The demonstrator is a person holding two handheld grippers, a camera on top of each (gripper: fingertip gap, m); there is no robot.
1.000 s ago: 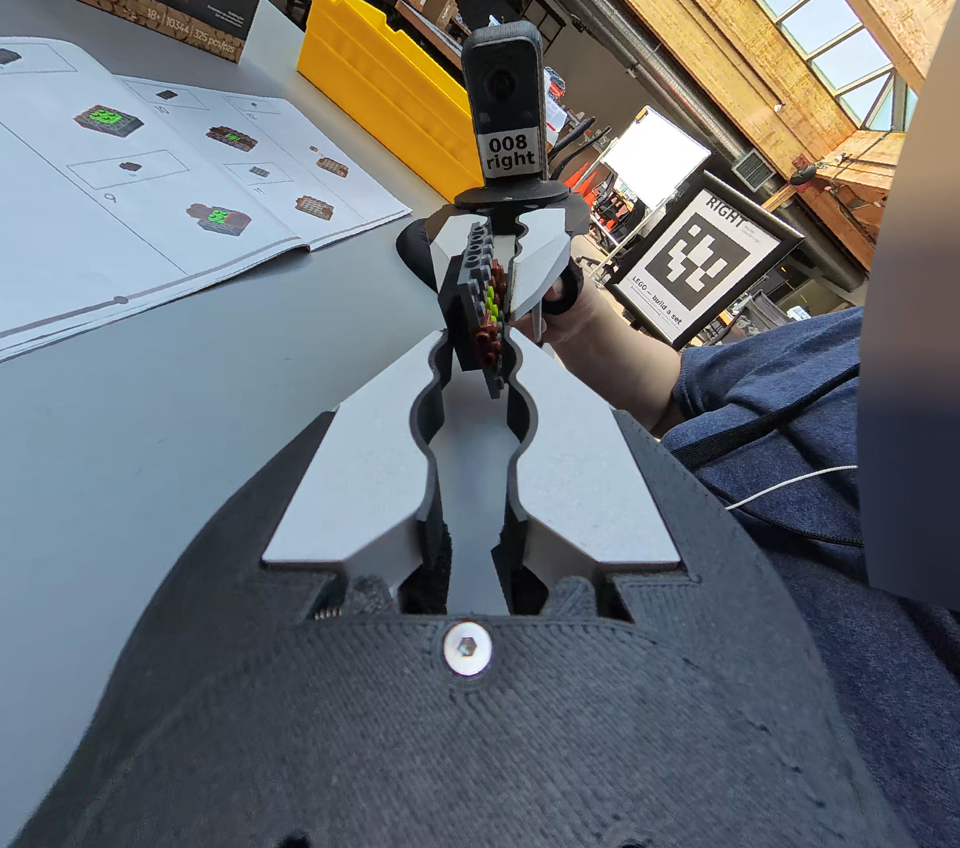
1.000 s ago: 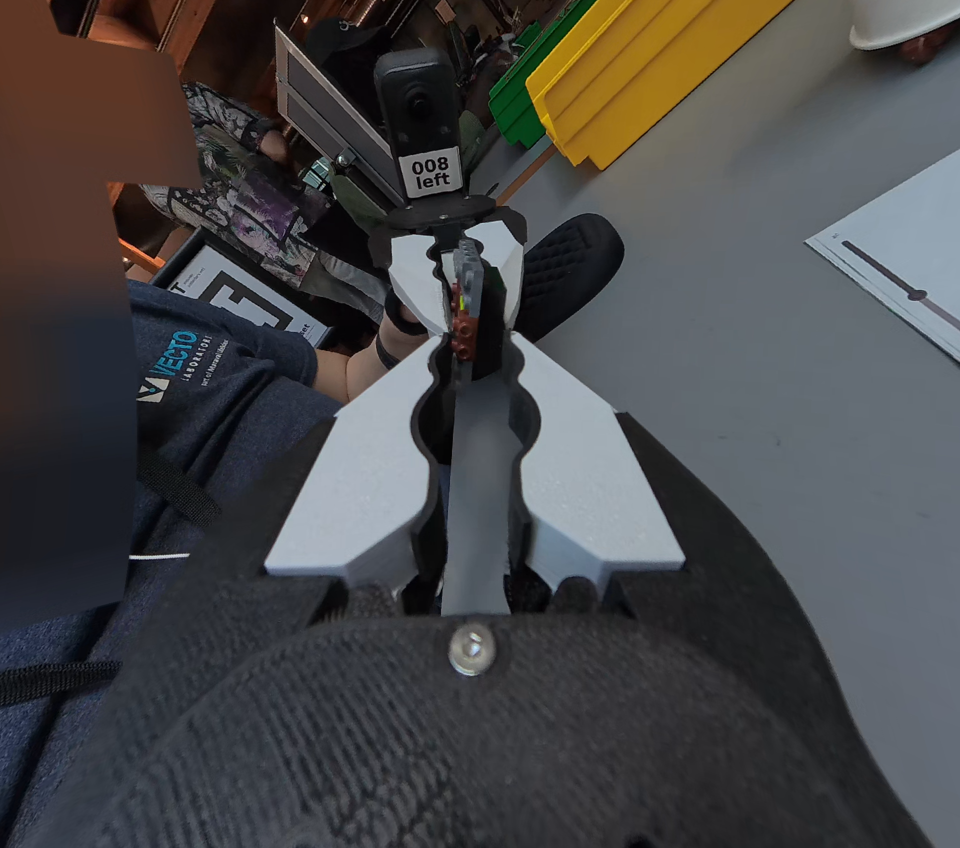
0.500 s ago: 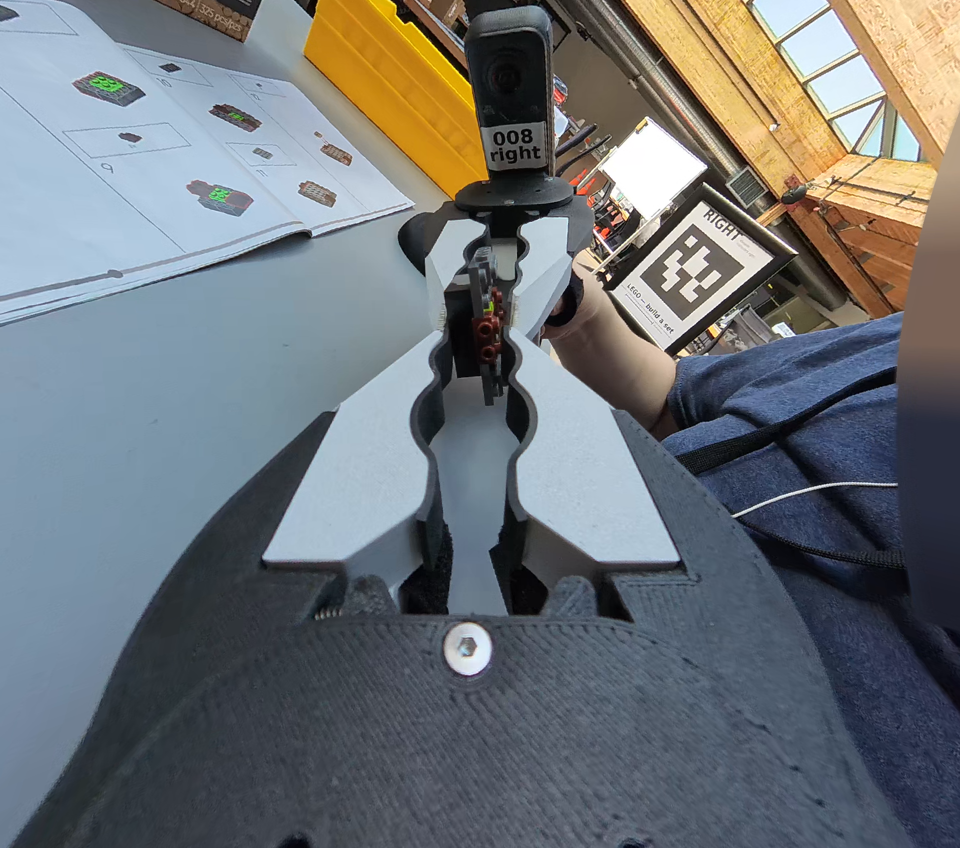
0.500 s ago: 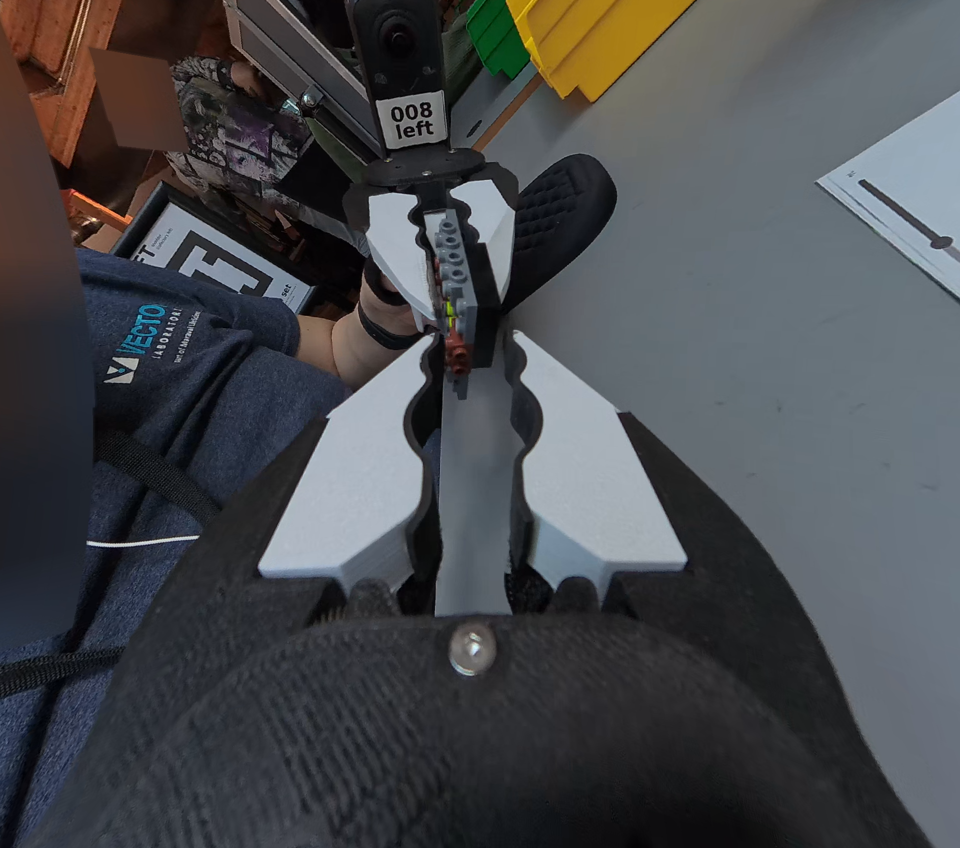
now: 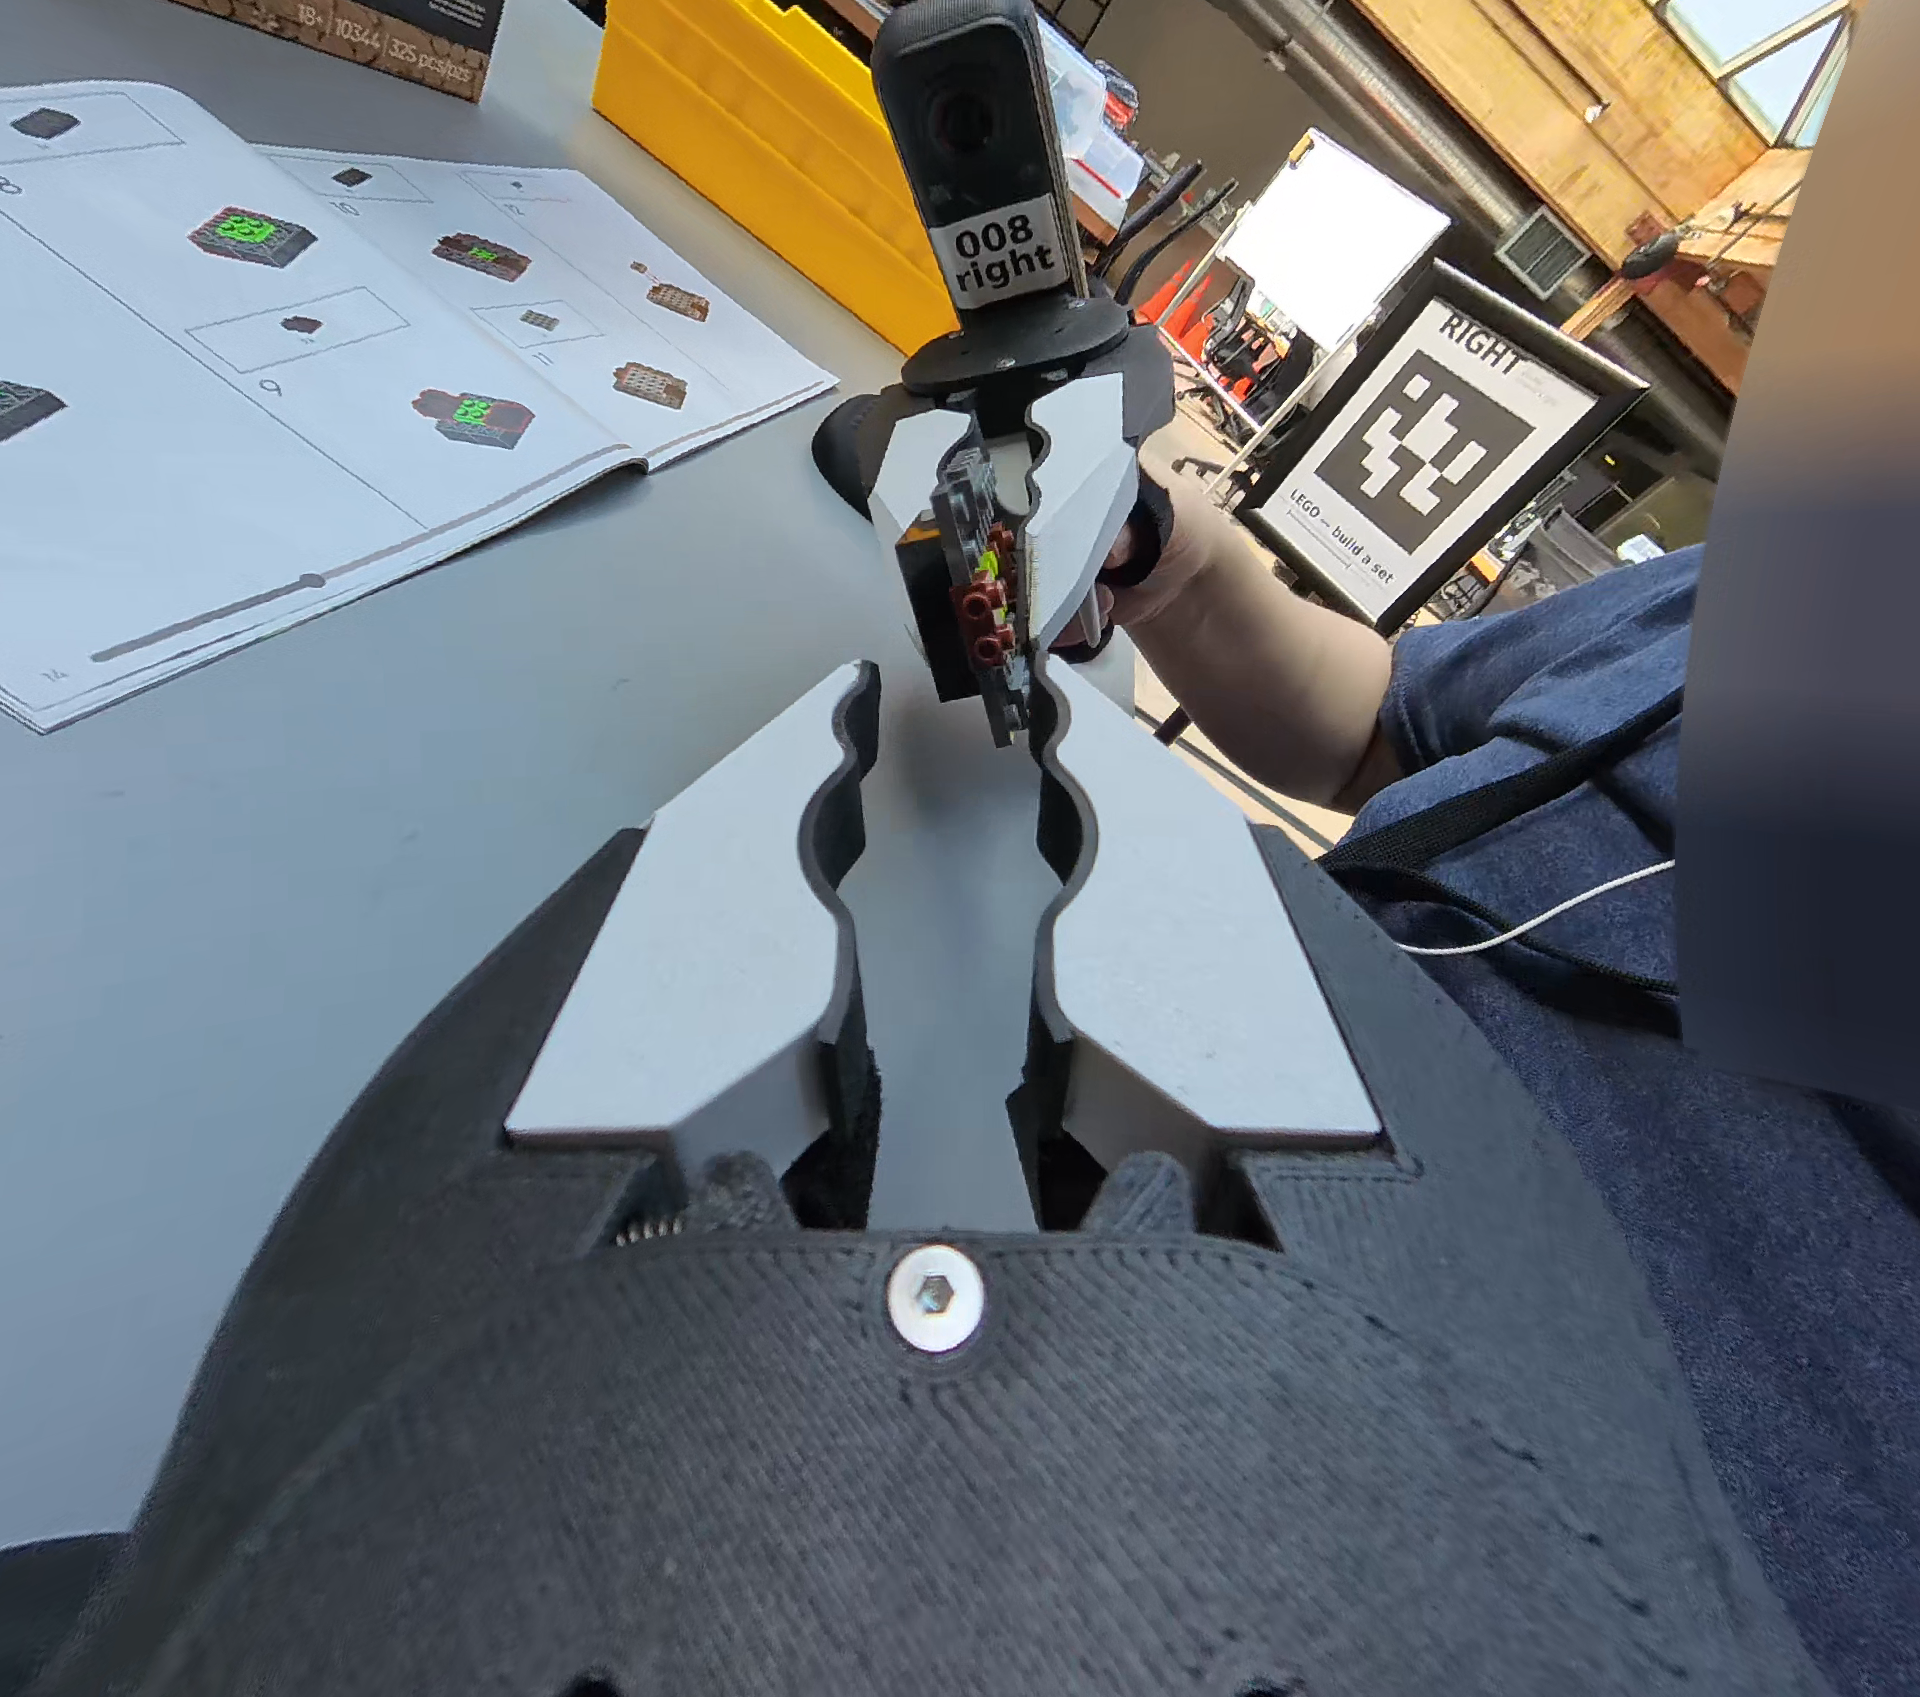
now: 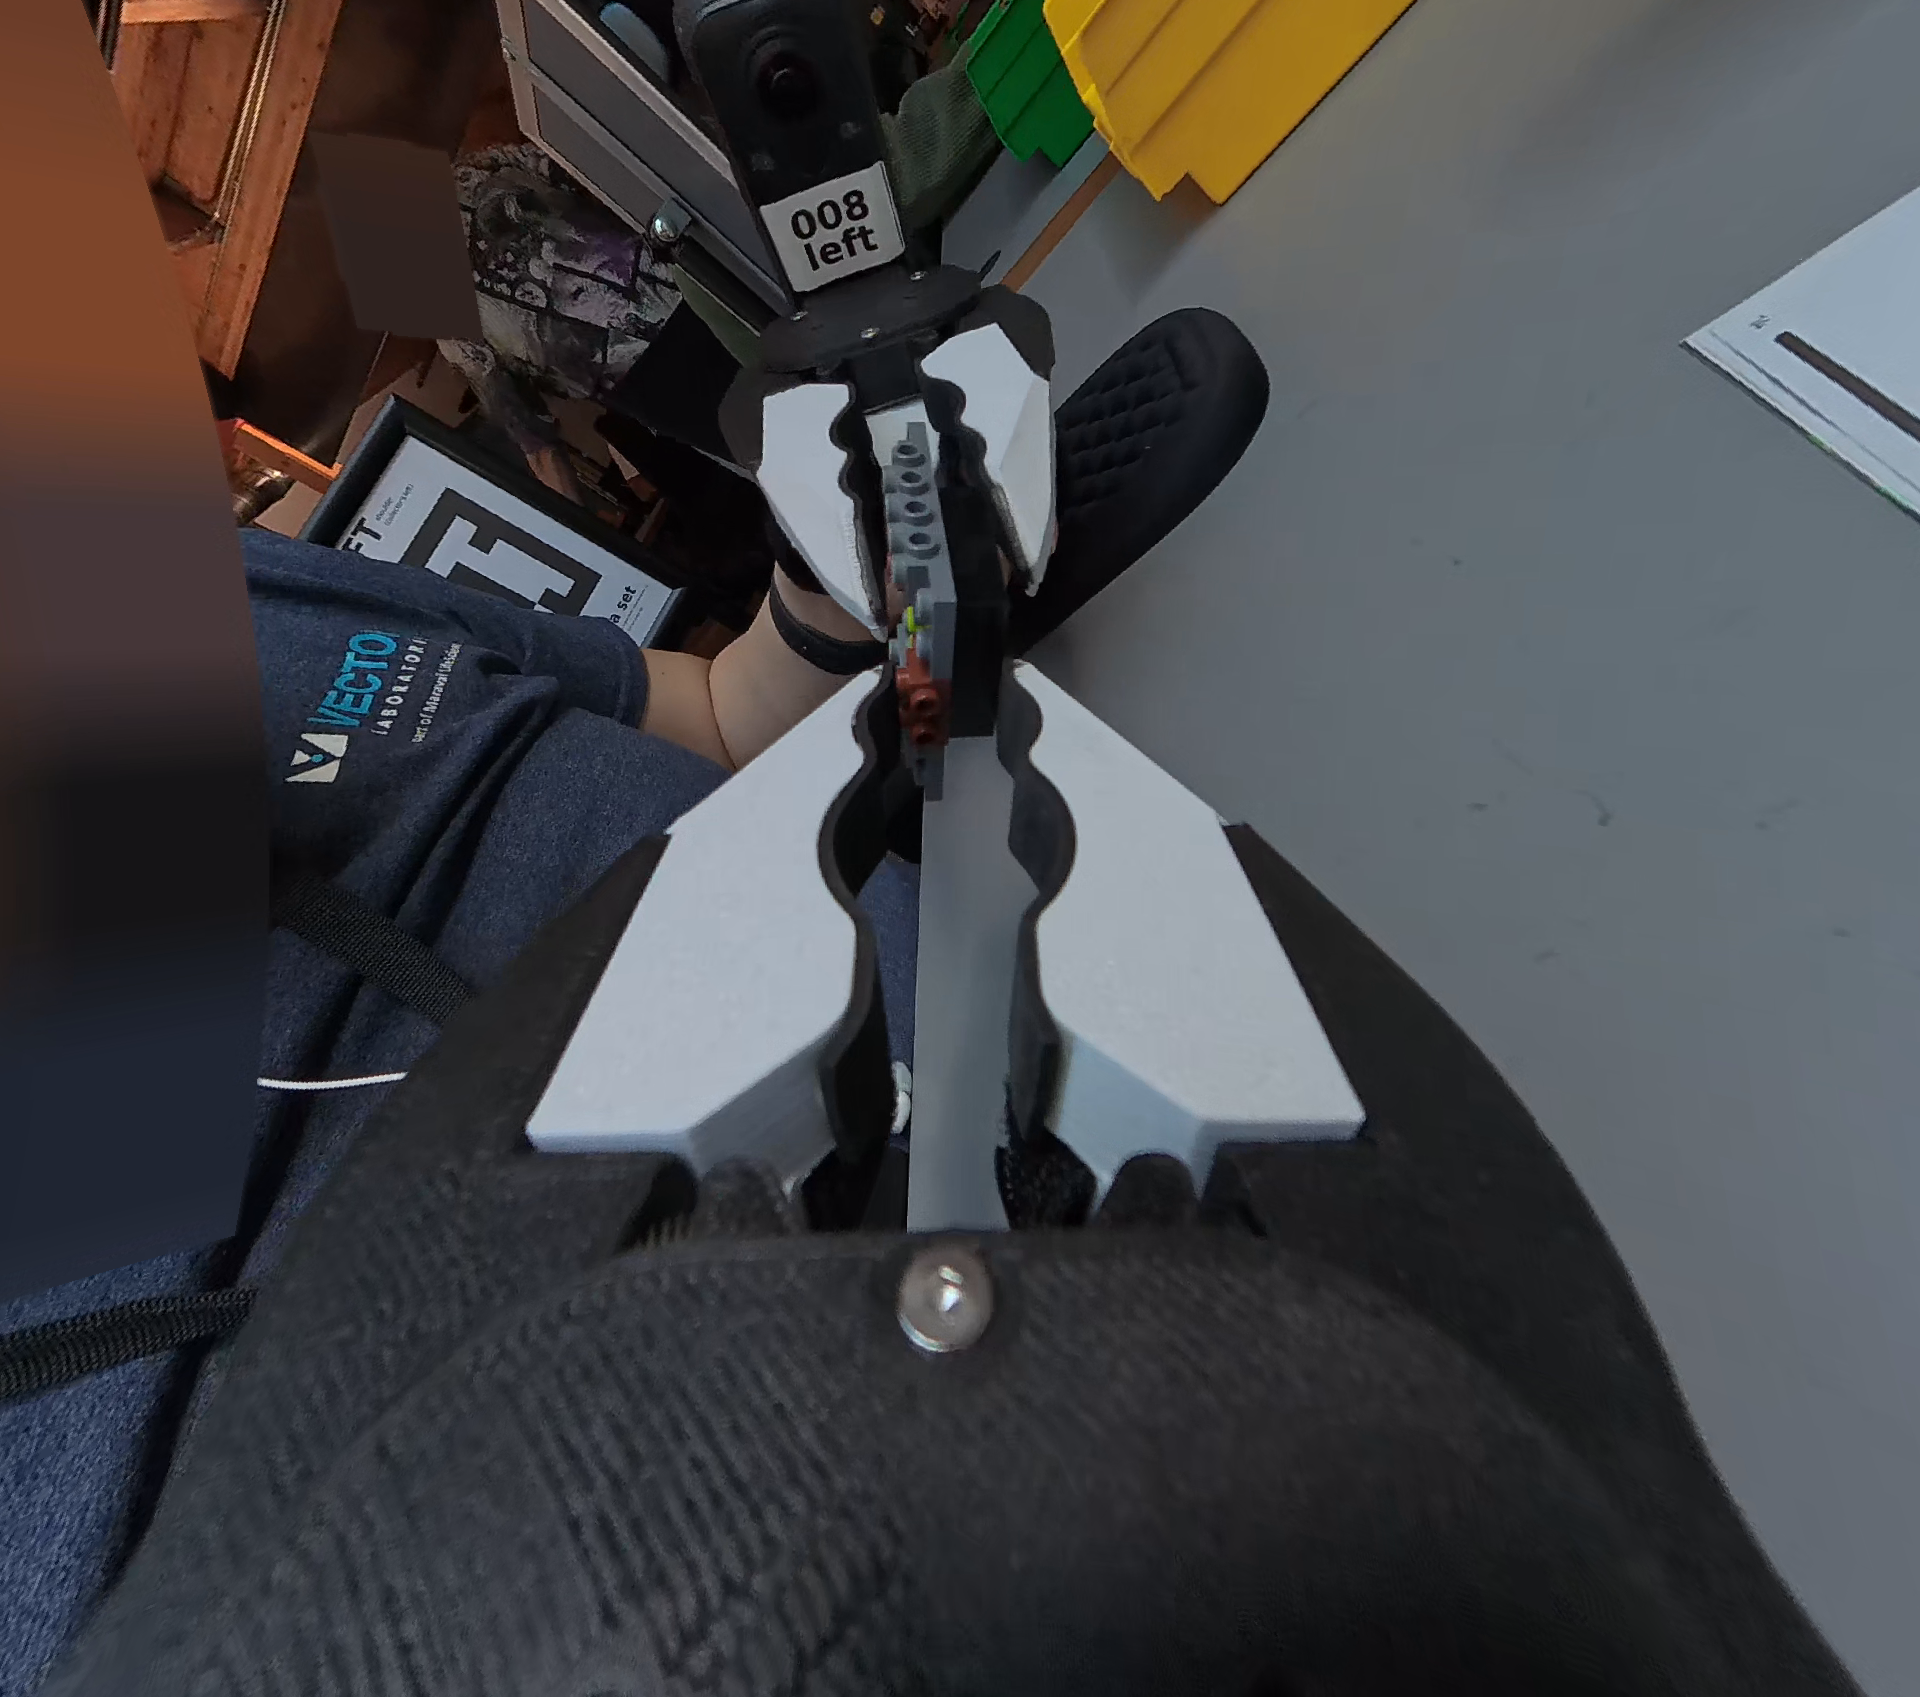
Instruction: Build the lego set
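Lego assembly (image 5: 971, 598) held above tabletop (image 5: 416, 816), pinched in right gripper (image 6: 940, 728) jaws. Left gripper (image 5: 951, 697) jaws part open, right finger touching its edge, no grip. Judgement: light, rigid, small brown pieces could pop off; hold grey plate edges.

Left gripper lets go of the lego piece

In the left wrist view the left gripper (image 5: 948, 691) now stands with fingers spread, clear of the lego assembly (image 5: 971, 598), which sits up-centre, pinched only by the right gripper (image 5: 1003, 525).
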